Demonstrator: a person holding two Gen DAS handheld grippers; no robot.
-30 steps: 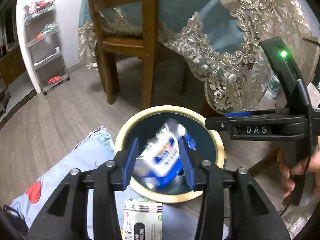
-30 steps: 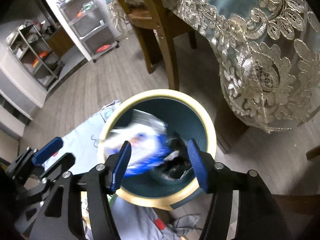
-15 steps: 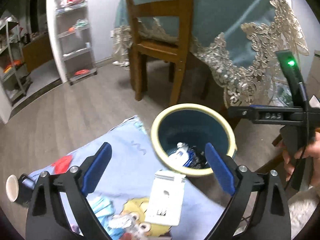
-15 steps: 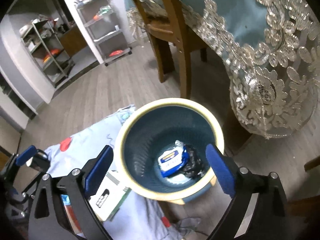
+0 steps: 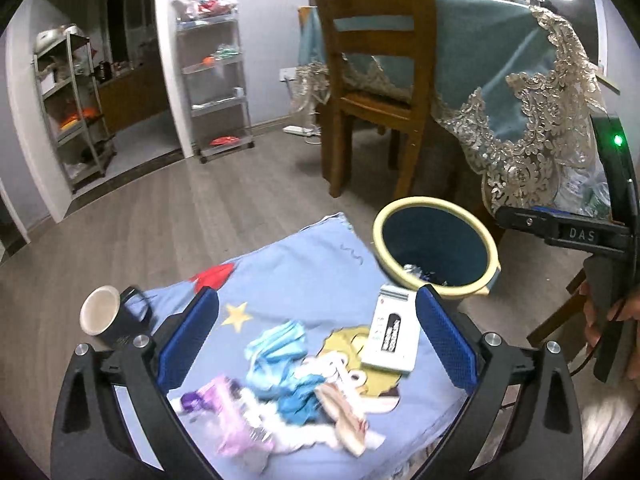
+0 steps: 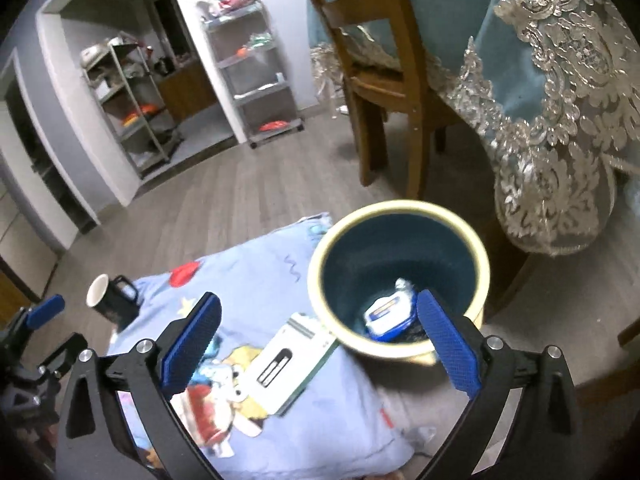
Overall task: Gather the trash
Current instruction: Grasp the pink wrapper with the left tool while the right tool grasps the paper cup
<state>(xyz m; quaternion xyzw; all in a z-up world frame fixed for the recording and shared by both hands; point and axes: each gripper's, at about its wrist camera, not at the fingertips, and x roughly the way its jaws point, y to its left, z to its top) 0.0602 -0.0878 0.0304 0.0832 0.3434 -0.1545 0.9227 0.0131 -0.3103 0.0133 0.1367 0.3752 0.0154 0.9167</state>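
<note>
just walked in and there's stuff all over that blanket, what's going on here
A person holding a gripper in each hand is collecting trash into the round bin on the floor. A blue-and-white packet already lies at the bottom of it. Both the left gripper and the right gripper have just been opening and now stand wide with nothing between the jaws. Still on the blue cartoon blanket are a white box, crumpled wrappers and a dark mug.

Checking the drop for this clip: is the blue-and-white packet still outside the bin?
No. The blue-and-white packet lies at the bottom of the bin, and the right gripper is open and empty.
</note>
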